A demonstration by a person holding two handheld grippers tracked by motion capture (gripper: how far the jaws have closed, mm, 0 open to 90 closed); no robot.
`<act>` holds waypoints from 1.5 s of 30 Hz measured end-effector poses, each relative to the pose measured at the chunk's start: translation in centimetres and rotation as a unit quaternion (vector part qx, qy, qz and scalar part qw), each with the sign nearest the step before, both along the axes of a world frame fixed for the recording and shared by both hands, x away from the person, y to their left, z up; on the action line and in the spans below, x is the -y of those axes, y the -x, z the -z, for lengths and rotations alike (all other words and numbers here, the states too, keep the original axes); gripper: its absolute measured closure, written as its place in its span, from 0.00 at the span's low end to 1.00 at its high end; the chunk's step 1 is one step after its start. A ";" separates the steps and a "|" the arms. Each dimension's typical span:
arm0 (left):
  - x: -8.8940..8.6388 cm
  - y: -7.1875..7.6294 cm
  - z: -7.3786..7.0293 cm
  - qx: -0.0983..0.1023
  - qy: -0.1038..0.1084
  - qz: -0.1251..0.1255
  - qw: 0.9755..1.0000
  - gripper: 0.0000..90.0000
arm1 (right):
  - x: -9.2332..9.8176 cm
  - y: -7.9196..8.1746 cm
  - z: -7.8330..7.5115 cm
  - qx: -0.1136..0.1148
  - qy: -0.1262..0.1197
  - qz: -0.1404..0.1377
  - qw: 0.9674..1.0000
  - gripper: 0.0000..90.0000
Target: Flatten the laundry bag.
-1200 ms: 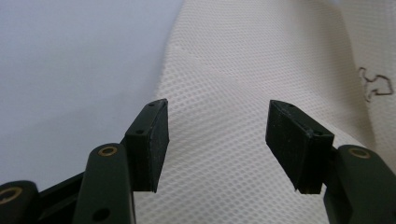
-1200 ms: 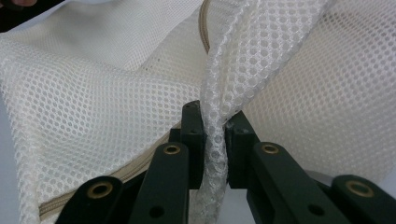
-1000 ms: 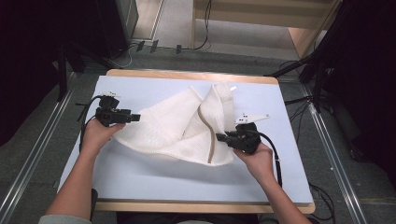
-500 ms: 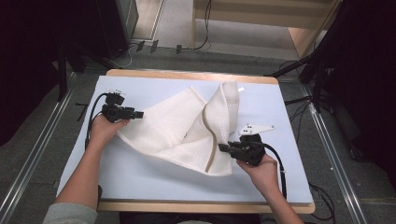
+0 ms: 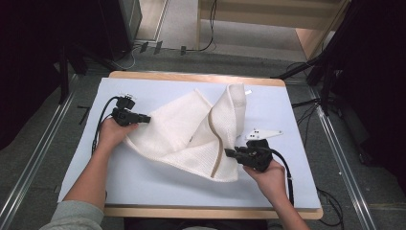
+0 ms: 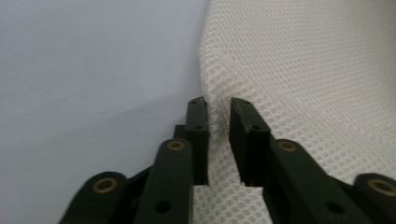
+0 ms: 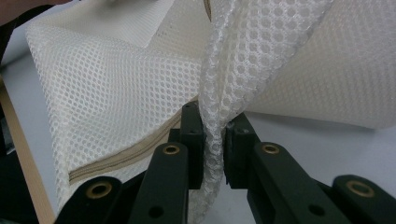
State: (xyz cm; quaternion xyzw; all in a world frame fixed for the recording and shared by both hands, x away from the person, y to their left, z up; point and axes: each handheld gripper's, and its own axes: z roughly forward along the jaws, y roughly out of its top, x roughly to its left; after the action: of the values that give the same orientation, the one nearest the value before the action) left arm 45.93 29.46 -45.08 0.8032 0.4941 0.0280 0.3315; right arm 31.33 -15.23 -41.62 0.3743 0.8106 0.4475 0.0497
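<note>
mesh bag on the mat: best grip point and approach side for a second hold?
Grip the mesh bag at an outer corner, low and level from the side, jaws astride the hem. It lies flat and limp, so only edges offer a bite. The left gripper has just been closing on the left corner edge, cloth between its jaws; the right gripper pinches the bunched near-right corner by the zip.

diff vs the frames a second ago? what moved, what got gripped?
The left gripper has just been closing its jaws and now pinches the left edge of the white mesh bag. The right gripper drew its corner toward the table's near edge, spreading the bag out. Unchanged: right gripper shut on the mesh, blue mat in place.
</note>
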 end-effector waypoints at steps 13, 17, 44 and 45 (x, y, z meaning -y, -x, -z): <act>-0.9 0.2 -1.1 0.000 0.021 -0.015 1.000 1.00 | 0.2 -0.3 -0.1 0.004 -0.001 0.001 1.000 0.91; -1.5 0.4 -1.7 0.012 0.036 -0.035 0.999 1.00 | 0.3 -0.3 -0.2 0.004 -0.001 0.003 1.000 0.91; -9.4 3.9 -2.3 0.019 0.076 -0.168 0.983 1.00 | 2.3 -4.5 1.4 -0.028 0.019 0.034 0.999 0.92; -9.4 4.0 -2.3 0.019 0.075 -0.168 0.983 1.00 | 2.3 -4.5 1.6 -0.031 0.020 0.031 0.999 0.92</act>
State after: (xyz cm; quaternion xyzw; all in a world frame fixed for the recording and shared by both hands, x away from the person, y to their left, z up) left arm 41.98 38.90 -42.83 0.6808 0.6165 0.0617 0.3907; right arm 35.87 -17.51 -43.20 0.4121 0.8085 0.4175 0.0465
